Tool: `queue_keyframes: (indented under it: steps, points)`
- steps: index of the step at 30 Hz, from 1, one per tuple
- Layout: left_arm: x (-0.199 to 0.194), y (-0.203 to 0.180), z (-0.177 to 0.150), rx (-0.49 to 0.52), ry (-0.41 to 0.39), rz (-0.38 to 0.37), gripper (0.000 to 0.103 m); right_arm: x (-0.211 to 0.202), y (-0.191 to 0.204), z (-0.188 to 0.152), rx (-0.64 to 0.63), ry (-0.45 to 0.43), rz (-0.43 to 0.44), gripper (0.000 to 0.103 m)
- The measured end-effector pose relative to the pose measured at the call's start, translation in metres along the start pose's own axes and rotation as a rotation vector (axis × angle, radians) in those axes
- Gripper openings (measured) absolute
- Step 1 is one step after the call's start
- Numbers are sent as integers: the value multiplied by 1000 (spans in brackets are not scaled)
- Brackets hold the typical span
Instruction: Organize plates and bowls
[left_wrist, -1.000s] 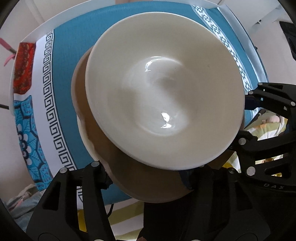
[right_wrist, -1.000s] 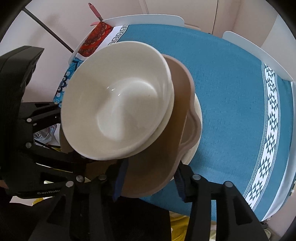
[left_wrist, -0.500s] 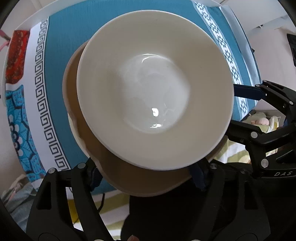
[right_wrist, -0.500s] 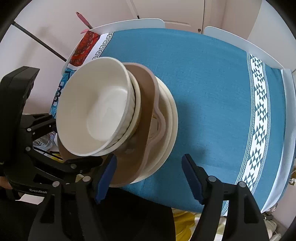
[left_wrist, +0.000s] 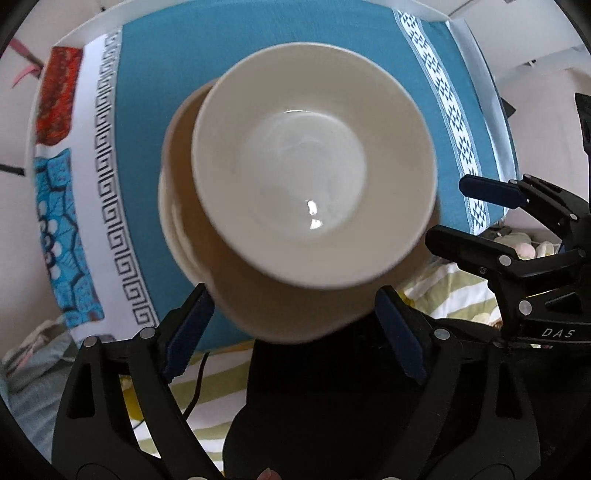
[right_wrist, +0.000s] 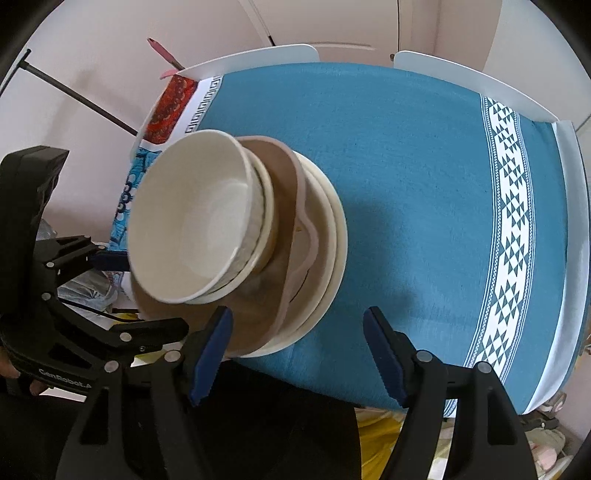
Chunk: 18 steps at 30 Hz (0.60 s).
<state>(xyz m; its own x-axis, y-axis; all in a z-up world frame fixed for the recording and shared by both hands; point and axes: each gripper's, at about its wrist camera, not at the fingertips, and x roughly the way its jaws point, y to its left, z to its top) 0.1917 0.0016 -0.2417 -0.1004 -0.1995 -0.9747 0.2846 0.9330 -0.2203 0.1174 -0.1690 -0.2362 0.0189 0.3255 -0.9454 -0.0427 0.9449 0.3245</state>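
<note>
A stack of dishes stands near the front edge of the blue-clothed table (right_wrist: 406, 184). On top is a cream bowl (left_wrist: 314, 166) (right_wrist: 192, 221), nested in another bowl, on a tan dish (right_wrist: 284, 177), on cream plates (right_wrist: 332, 240). My left gripper (left_wrist: 291, 328) is open, its blue pads either side of the stack's near edge, apart from it. My right gripper (right_wrist: 295, 354) is open and empty just right of the stack. The right gripper also shows in the left wrist view (left_wrist: 517, 221), the left gripper in the right wrist view (right_wrist: 74, 288).
The cloth has a white patterned band (right_wrist: 509, 221) at the right and a key-pattern border (left_wrist: 110, 184) at the left. White chair backs (right_wrist: 461, 74) stand at the far side. Striped bedding (left_wrist: 461, 291) lies below the table edge.
Both grippers have opened and drawn back from the stack. The stack, tilted and gripped one second ago, now rests level on the table.
</note>
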Motion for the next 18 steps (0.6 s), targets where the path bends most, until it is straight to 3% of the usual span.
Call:
queue_keyframes:
  steps: [6, 11, 13, 16, 18]
  points:
    - [-40, -3, -32, -23, -132, 21, 88, -36, 12, -23, -6, -91, -5, 69]
    - [-100, -13, -62, -29, -382, 113, 88, -94, 25, -49, 10, -271, -50, 72]
    - [-125, -18, -76, -19, -496, 135, 88, -115, 32, -54, 22, -349, -65, 93]
    - [-164, -38, -104, 4, -707, 181, 90, -155, 41, -71, 48, -491, -112, 94]
    - [-185, -47, -120, 13, -819, 207, 97, -176, 48, -82, 69, -574, -161, 94]
